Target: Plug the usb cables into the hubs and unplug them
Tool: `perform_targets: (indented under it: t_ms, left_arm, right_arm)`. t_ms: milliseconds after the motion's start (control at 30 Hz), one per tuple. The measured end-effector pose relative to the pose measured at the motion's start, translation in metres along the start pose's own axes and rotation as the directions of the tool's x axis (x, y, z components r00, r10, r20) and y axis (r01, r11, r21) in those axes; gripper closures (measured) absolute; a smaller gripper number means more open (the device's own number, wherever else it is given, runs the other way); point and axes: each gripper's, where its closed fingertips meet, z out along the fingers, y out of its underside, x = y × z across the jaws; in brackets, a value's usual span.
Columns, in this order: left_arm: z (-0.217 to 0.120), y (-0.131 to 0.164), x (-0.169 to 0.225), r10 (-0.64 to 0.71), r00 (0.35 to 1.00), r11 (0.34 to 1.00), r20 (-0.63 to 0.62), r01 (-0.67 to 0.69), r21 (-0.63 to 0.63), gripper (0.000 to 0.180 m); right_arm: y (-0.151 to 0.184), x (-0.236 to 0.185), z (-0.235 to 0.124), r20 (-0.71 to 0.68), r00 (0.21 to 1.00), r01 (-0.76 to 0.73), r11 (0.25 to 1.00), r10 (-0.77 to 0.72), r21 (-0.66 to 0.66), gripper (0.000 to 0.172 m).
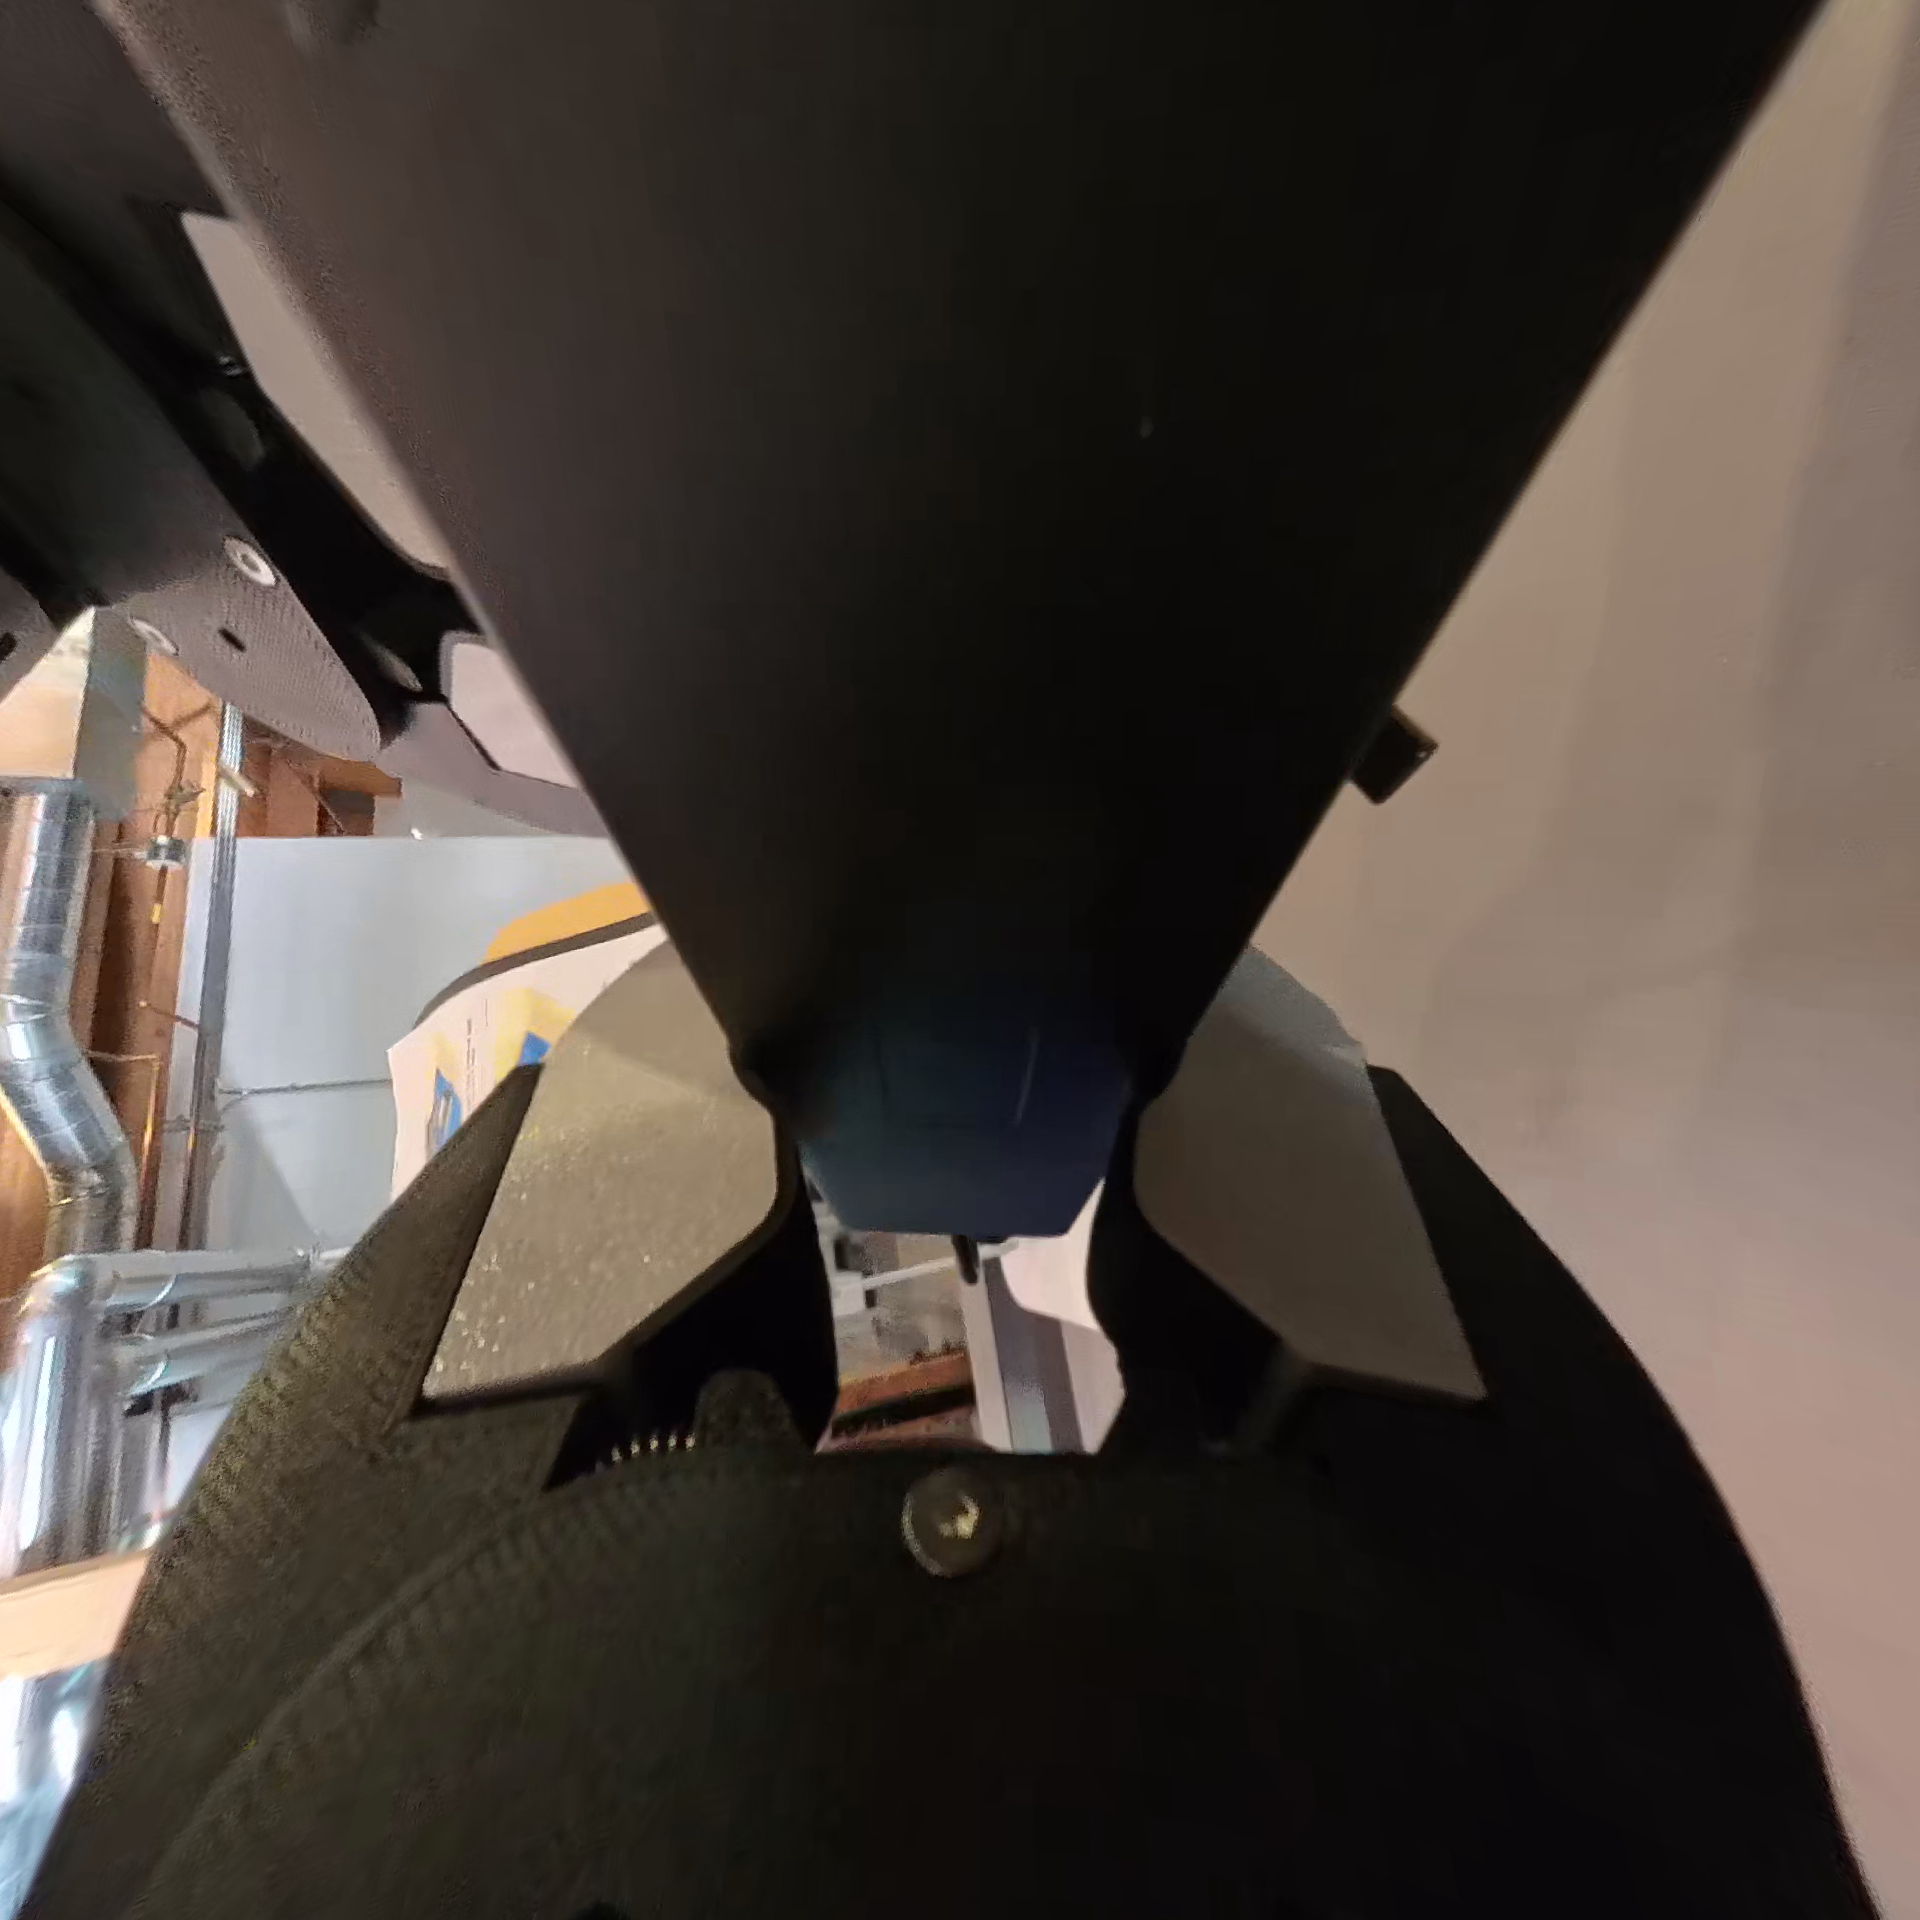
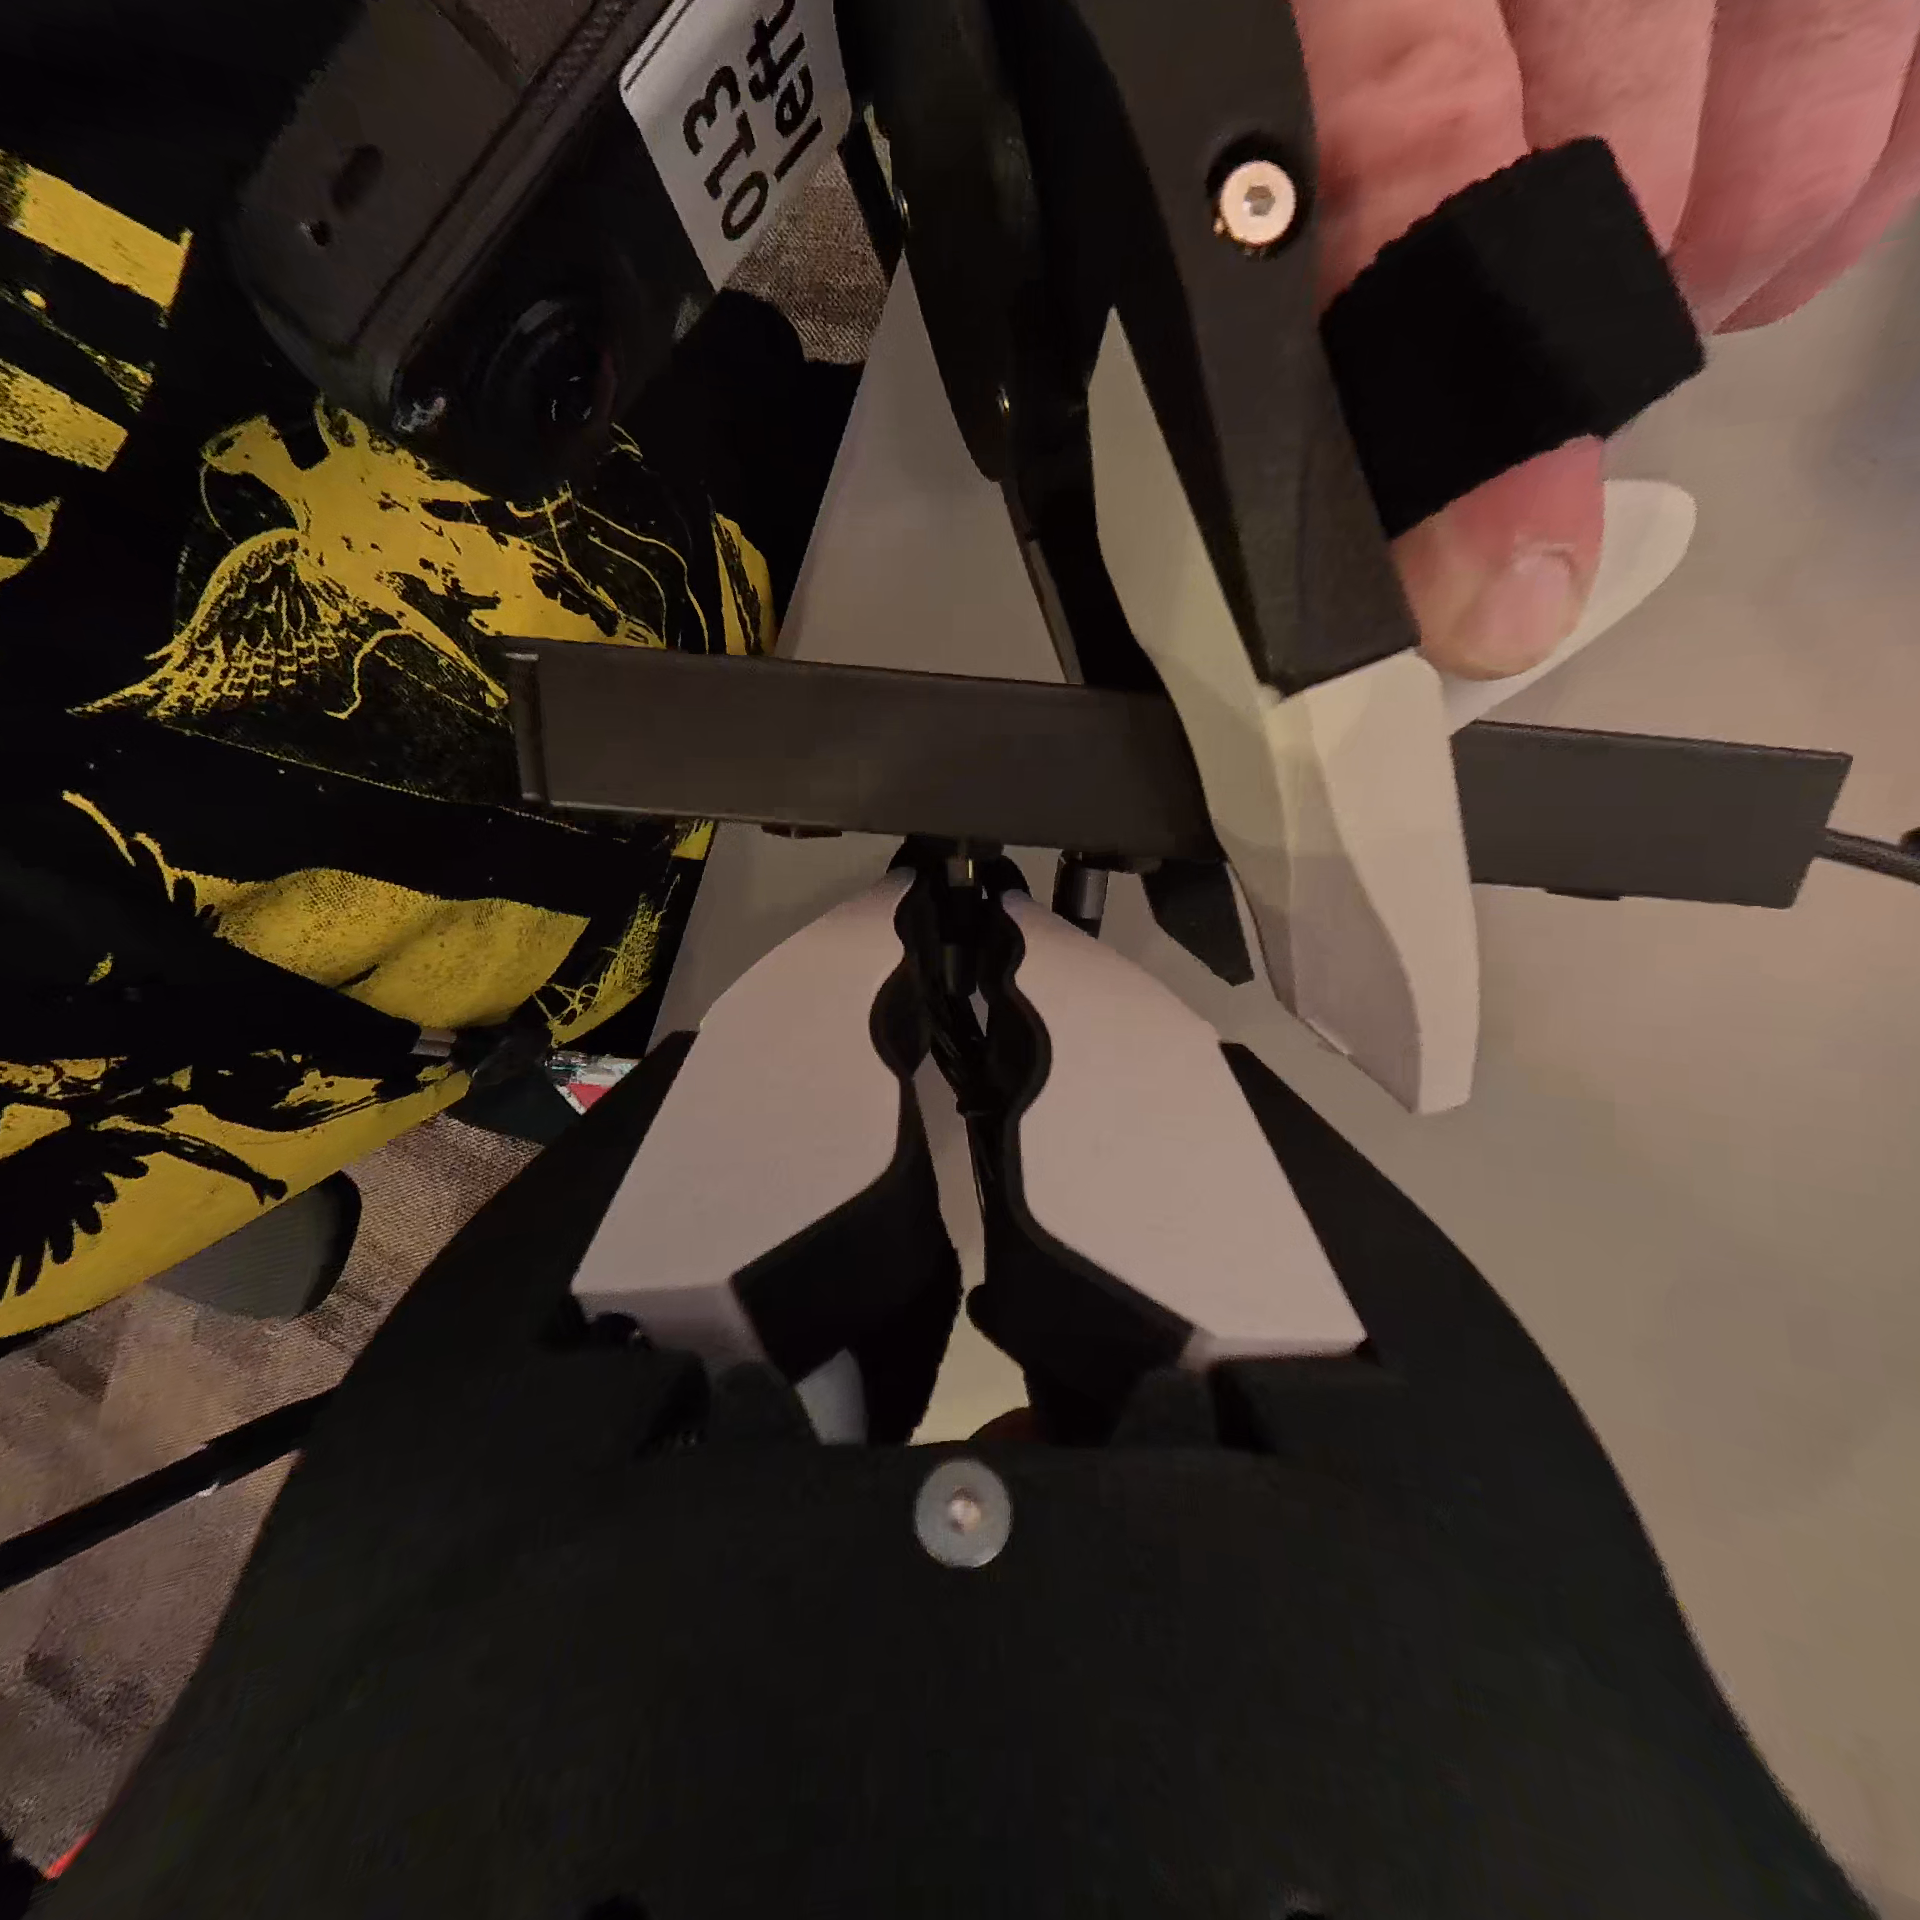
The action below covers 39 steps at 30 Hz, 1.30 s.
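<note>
both wrist views close, hub shared (dark)

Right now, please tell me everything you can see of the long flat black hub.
The long flat black hub is a slim matte bar, seemingly plastic, held level in the air. The left gripper's pale finger crosses its front. A black cable leaves its right end. The right gripper holds a black plug at a port in its lower edge.

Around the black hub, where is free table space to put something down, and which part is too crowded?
Free: the bare pale table right of the right gripper and below the hub. Crowded: the hub's underside, where this gripper pinches a black cable beside another plug, and its right part, clamped by the left gripper.
</note>
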Motion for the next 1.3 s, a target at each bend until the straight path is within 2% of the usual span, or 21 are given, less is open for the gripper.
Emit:
perform_targets:
  t_ms: [167, 367, 533, 733, 800, 867, 933, 1000, 1067, 1133, 1233, 1300]
  left_arm:
    - [0.004, 0.011, -0.003, -0.034, 0.999, 0.995, 0.017, 0.035, -0.089, 0.117]
    - [0.006, 0.018, 0.000, -0.094, 0.995, 0.991, 0.030, 0.096, -0.094, 0.117]
    - [0.003, 0.030, -0.009, -0.179, 0.981, 0.977, 0.081, 0.187, -0.098, 0.117]
    - [0.000, 0.039, -0.009, -0.370, 0.928, 0.928, 0.037, 0.371, -0.034, 0.117]
    - [0.001, 0.040, -0.008, -0.510, 0.860, 0.860, -0.034, 0.510, -0.001, 0.117]
    - [0.003, 0.044, -0.007, -0.637, 0.764, 0.766, -0.100, 0.642, 0.020, 0.116]
    - [0.005, 0.048, -0.009, -0.754, 0.636, 0.642, -0.164, 0.766, 0.023, 0.116]
    - [0.006, 0.043, -0.013, -0.839, 0.473, 0.479, -0.269, 0.877, 0.047, 0.117]
    - [0.007, 0.033, -0.012, -0.861, 0.338, 0.355, -0.379, 0.935, 0.029, 0.116]
    - [0.007, 0.019, -0.007, -0.845, 0.225, 0.267, -0.485, 0.964, -0.018, 0.116]
    - [0.010, 0.001, -0.004, -0.815, 0.066, 0.140, -0.576, 0.987, -0.085, 0.115]
    - [0.013, -0.006, -0.009, -0.802, 0.013, 0.075, -0.597, 0.994, -0.079, 0.115]
  right_arm:
    - [-0.005, 0.005, -0.003, -0.019, 0.999, -0.037, 0.998, 0.038, 0.042, 0.166]
    - [-0.004, 0.012, -0.003, -0.026, 0.996, -0.083, 0.993, 0.085, 0.089, 0.164]
    - [-0.008, 0.019, -0.034, -0.140, 0.986, -0.060, 0.978, 0.090, 0.201, 0.146]
    - [0.004, 0.021, -0.067, -0.269, 0.950, -0.060, 0.941, 0.156, 0.332, 0.141]
    - [0.009, 0.022, -0.080, -0.327, 0.924, -0.056, 0.917, 0.197, 0.395, 0.140]
    - [0.016, 0.022, -0.093, -0.393, 0.889, -0.034, 0.889, 0.235, 0.457, 0.140]
    - [0.023, 0.021, -0.096, -0.445, 0.858, -0.006, 0.871, 0.256, 0.491, 0.139]
    - [0.029, 0.025, -0.094, -0.515, 0.813, 0.030, 0.863, 0.272, 0.504, 0.130]
    - [0.037, 0.032, -0.091, -0.613, 0.743, 0.065, 0.883, 0.267, 0.464, 0.126]
    - [0.040, 0.037, -0.088, -0.715, 0.661, 0.120, 0.909, 0.228, 0.400, 0.118]
    - [0.036, 0.045, -0.089, -0.859, 0.496, 0.191, 0.950, 0.123, 0.247, 0.110]
    - [0.031, 0.044, -0.086, -0.907, 0.418, 0.219, 0.962, 0.057, 0.161, 0.106]
